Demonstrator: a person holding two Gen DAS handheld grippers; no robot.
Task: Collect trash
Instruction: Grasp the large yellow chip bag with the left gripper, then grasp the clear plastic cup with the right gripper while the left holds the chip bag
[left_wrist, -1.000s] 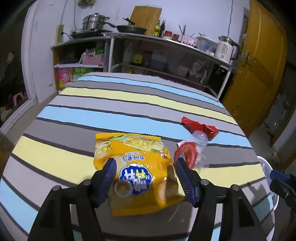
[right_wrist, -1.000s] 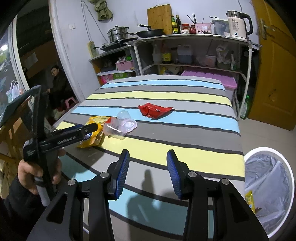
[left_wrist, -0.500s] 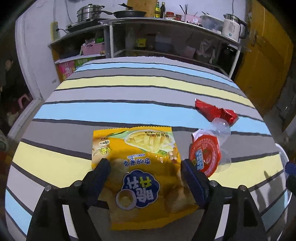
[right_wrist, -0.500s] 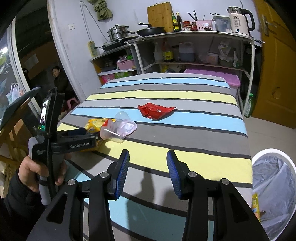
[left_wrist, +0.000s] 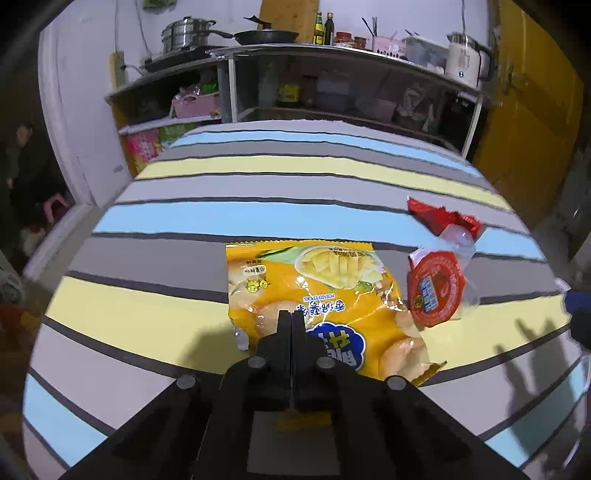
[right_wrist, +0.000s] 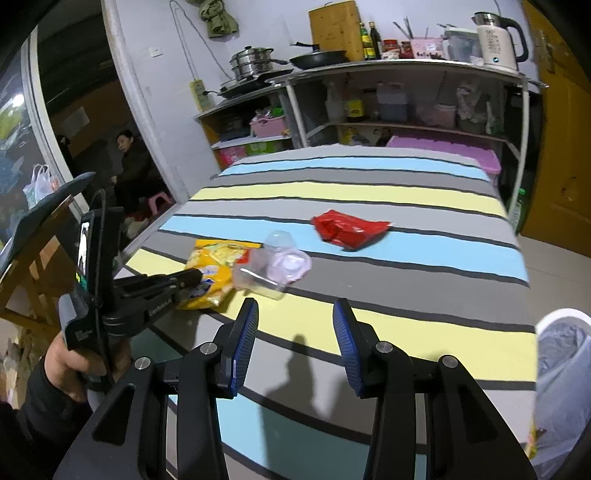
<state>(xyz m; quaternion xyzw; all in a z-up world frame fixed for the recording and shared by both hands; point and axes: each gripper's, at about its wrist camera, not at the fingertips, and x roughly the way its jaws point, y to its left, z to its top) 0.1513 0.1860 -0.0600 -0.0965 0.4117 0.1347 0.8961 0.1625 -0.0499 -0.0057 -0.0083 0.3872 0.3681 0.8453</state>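
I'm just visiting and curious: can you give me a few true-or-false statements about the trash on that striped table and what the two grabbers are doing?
1. The left gripper has its jaws closed on the yellow snack bag. True.
2. The right gripper holds the red wrapper. False: its jaws are open and empty.
3. The red wrapper lies in the bin. False: it lies on the striped table.
4. A clear plastic cup lies beside the yellow snack bag. True.
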